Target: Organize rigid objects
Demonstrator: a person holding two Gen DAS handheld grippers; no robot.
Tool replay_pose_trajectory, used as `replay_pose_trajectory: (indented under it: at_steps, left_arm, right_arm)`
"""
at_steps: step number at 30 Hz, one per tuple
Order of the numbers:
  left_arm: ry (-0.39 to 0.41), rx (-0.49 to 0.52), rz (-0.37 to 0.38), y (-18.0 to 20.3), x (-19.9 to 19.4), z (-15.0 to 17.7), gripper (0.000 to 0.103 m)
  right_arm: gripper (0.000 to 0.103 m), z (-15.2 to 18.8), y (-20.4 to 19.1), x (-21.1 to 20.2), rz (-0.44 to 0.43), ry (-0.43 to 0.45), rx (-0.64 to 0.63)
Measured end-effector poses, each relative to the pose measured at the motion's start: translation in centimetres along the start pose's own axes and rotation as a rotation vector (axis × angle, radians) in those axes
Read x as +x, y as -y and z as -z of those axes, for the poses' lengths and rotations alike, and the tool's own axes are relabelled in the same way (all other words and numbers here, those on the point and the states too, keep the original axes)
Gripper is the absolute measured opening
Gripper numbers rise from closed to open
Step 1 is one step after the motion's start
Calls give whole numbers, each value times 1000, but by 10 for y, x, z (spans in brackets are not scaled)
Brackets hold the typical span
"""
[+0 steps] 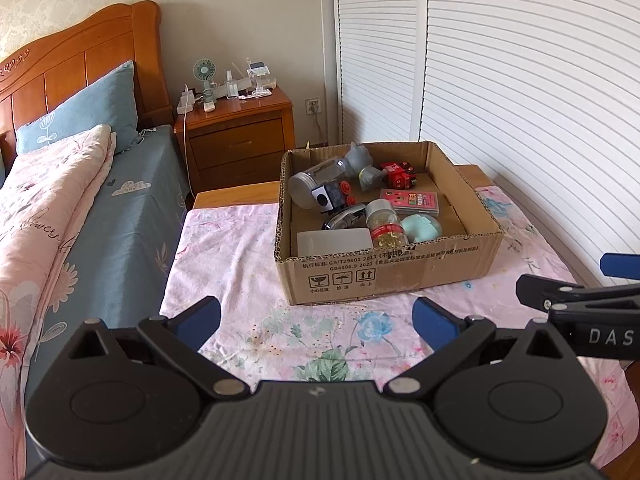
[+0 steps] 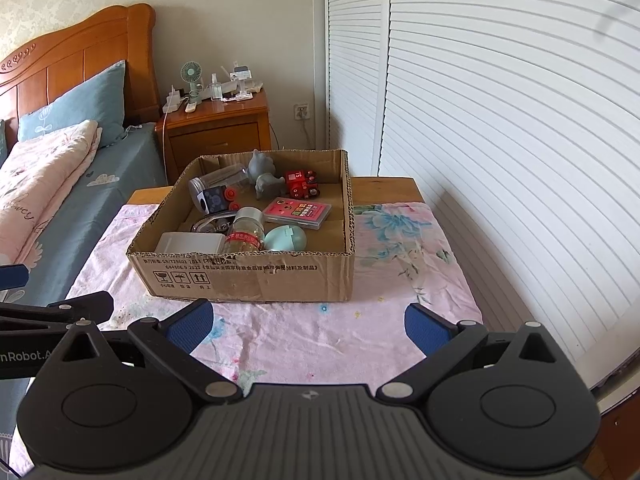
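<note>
An open cardboard box [image 1: 384, 276] [image 2: 248, 276] stands on a table under a pink floral cloth [image 1: 248, 272] [image 2: 304, 336]. Inside lie several items: a clear jar with a grey lid [image 1: 316, 182], a grey elephant figure [image 1: 362, 166] [image 2: 264, 174], a red toy train [image 1: 400, 174] [image 2: 302, 184], a pink card pack [image 1: 410, 201] [image 2: 298, 212], a bottle of yellow capsules [image 1: 386, 226] [image 2: 244, 234], a mint egg-shaped case [image 1: 420, 228] [image 2: 286, 238] and a white box [image 1: 334, 242] [image 2: 190, 244]. My left gripper [image 1: 316, 318] hovers open in front of the box, empty. My right gripper [image 2: 308, 326] is open too, empty.
A bed with a pink quilt [image 1: 44, 216] and blue pillow [image 1: 86, 108] lies on the left. A wooden nightstand [image 1: 236, 136] with a small fan stands behind. White louvred doors [image 1: 500, 80] line the right side. The right gripper's arm [image 1: 580, 300] shows at the left view's right edge.
</note>
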State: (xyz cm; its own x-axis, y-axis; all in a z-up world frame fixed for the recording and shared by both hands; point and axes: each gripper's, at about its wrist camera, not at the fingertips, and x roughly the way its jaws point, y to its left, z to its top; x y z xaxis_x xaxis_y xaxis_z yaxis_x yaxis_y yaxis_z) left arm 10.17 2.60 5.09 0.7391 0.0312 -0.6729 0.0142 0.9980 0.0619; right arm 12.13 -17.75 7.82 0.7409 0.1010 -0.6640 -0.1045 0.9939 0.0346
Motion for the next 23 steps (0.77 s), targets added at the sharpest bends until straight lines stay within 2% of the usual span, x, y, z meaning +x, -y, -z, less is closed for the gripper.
replay_pose_trajectory:
  at_steps: [23]
  left_arm:
    - [-2,7,-11,4,-2,-1,101]
  right_arm:
    - [103,-1,3,-4,-3,8,4]
